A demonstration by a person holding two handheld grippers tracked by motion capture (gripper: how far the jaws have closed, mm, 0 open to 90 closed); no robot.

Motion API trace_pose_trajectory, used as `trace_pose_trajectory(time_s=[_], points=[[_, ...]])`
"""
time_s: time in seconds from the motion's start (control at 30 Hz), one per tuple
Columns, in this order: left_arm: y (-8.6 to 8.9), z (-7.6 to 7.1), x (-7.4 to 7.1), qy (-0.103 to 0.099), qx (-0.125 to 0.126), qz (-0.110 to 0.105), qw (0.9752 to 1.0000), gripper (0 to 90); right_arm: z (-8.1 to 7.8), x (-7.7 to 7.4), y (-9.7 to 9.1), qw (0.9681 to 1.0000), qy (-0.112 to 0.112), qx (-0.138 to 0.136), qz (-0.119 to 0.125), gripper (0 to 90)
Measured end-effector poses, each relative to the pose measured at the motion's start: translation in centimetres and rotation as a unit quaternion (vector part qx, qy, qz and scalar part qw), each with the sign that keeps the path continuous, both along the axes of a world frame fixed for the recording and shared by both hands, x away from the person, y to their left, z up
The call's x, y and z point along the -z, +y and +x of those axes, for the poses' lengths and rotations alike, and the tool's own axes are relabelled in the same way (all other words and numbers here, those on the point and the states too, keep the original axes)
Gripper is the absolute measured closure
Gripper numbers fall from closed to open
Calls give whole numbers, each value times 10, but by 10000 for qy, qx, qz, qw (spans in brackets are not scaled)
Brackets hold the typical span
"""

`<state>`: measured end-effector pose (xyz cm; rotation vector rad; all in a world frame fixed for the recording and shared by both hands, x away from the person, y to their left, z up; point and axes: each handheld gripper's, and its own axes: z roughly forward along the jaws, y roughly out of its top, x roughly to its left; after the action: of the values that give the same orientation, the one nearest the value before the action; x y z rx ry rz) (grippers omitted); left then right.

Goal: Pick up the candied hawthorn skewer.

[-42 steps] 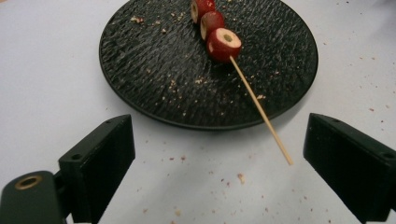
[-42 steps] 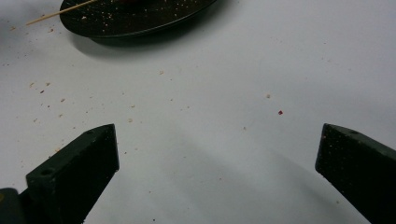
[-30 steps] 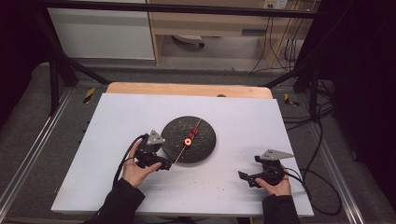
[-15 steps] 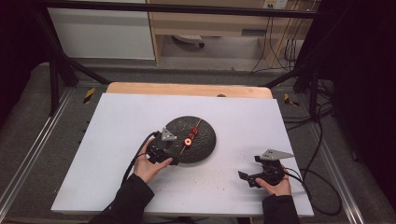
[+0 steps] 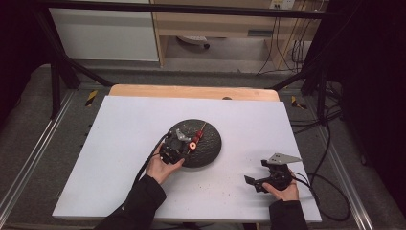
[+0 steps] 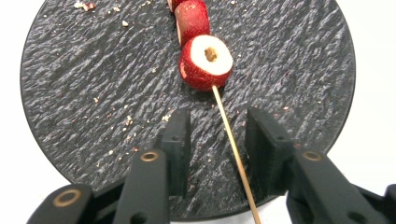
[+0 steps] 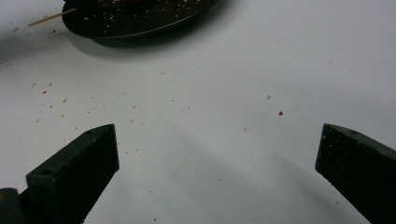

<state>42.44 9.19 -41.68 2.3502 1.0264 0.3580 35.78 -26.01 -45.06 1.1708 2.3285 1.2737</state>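
We find the table bearing a dark plate. The left gripper hovers over it, fingers spread astride the skewer (fruit beyond the tips). We advise closing squarely on bare stick. The right gripper idles, spread wide.

Skewer of red fruit slices on a round black plate, mid-tabletop.

I see a dark, rough-textured round plate lying flat near the middle of the tabletop, a little nearer its far edge than its near one. On it lies a thin wooden skewer threaded through red slices; the nearest slice shows a pale cut face with a small centre hole. The bare stick end reaches past the plate's rim. Crumbs dot the plate.
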Motion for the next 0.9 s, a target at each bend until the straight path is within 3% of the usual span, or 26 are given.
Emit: trace_pose_trajectory(time_s=[0.3, 0.63, 0.9], points=[[-4, 3, 4, 206, -143, -14, 9997, 763, 0, 0, 0, 10000, 3, -1, -6, 5], [-6, 3, 5, 225, -443, -71, 9987, 871, 0, 0, 0, 10000, 3, -24, -17, 5], [1, 2, 5, 141, -526, -226, 9983, 881, 0, 0, 0, 10000, 0, -20, -24, 5]])
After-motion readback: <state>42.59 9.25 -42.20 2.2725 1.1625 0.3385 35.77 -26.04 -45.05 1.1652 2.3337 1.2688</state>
